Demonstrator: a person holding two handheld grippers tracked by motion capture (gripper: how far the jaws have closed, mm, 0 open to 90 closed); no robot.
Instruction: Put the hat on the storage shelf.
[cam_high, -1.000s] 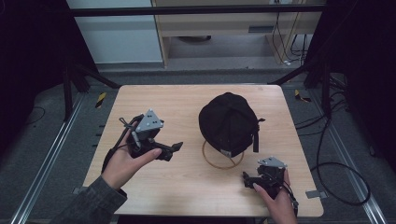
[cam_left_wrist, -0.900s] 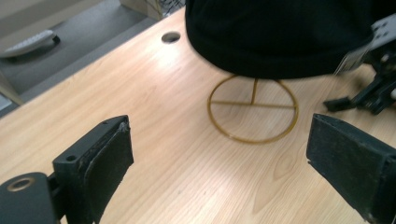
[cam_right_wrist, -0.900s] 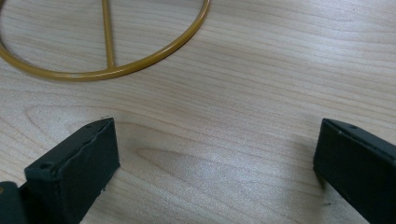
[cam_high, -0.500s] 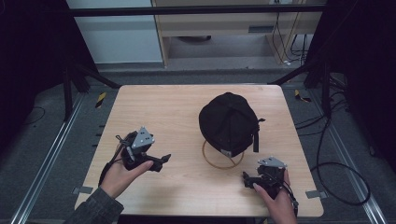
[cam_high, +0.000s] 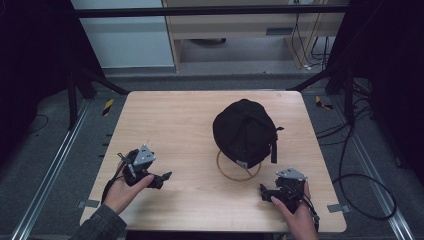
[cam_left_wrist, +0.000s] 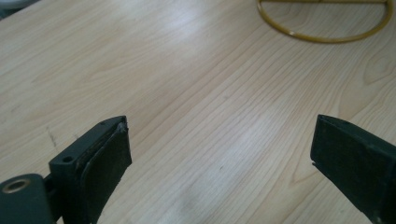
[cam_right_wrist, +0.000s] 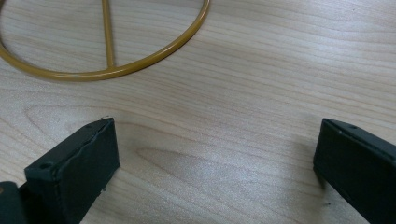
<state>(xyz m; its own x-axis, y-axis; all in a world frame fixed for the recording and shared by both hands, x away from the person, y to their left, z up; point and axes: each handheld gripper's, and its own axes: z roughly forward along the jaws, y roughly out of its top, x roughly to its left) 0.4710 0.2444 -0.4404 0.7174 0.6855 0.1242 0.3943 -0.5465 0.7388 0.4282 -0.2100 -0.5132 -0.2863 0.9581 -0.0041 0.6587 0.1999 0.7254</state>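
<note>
Cap (cam_high: 245, 131) on ring stand (cam_high: 238, 171) — mid-table (cam_high: 180, 125).

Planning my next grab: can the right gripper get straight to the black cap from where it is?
Probably yes. The right gripper is open and holds nothing, and bare table and the yellow ring stand lie between it and the black cap; nothing blocks the way.

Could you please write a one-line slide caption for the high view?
Black cap on a gold wire stand, flanked by hand-held open left tongs and right tongs on a wooden table.

The black cap (cam_high: 245, 131) hides the back of the yellow ring (cam_high: 238, 169). The picture's top edge cuts the ring off in both gripper views.
</note>
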